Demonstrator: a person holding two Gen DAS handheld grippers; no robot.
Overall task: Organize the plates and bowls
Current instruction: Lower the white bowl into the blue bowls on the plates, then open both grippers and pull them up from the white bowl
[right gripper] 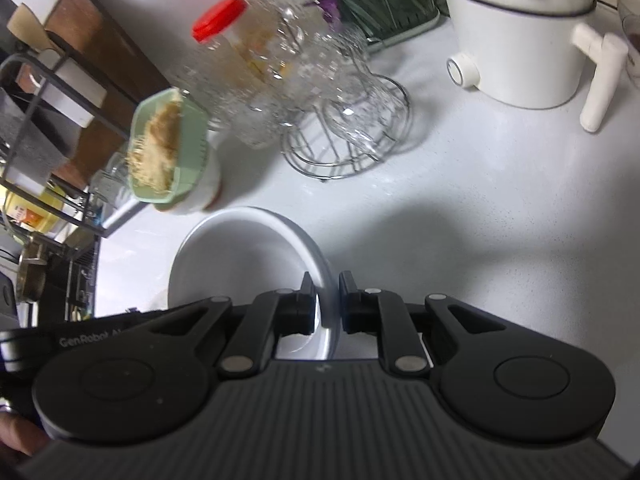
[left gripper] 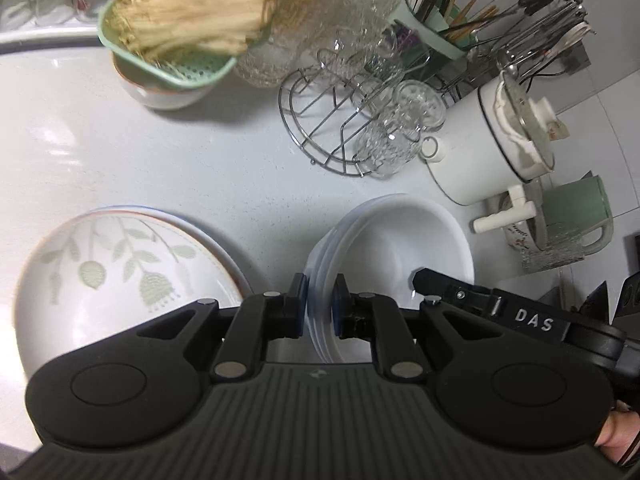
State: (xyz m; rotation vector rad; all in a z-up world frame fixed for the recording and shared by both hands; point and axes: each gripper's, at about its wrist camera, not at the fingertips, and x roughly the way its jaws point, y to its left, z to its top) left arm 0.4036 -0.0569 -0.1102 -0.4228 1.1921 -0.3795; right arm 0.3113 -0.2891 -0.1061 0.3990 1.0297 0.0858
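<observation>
Left wrist view: a stack of round ceramic plates with a pale green leaf pattern (left gripper: 120, 268) is seen at the left on the white speckled surface (left gripper: 224, 168). Just right of it, a stack of plain white shallow bowls (left gripper: 396, 248) is gripped at its near left rim by the left gripper (left gripper: 320, 304); jaws are closed tight on the stacked rims. Behind, a mint green plastic colander filled with pale dried noodles (left gripper: 188, 24) is set in a white bowl, with a chrome wire rack (left gripper: 324, 124), clear glass cups (left gripper: 396, 132) and a white lidded pot with a side handle (left gripper: 500, 148) to its right.

Right wrist view: the same white bowl stack (right gripper: 248, 256) is clamped at its right rim by the right gripper (right gripper: 326, 304); jaws are closed on the rim wall. The stack is thus held from both sides. Whether its base touches the surface cannot be told. A red-capped clear jar (right gripper: 224, 28) is seen behind, blurred.
</observation>
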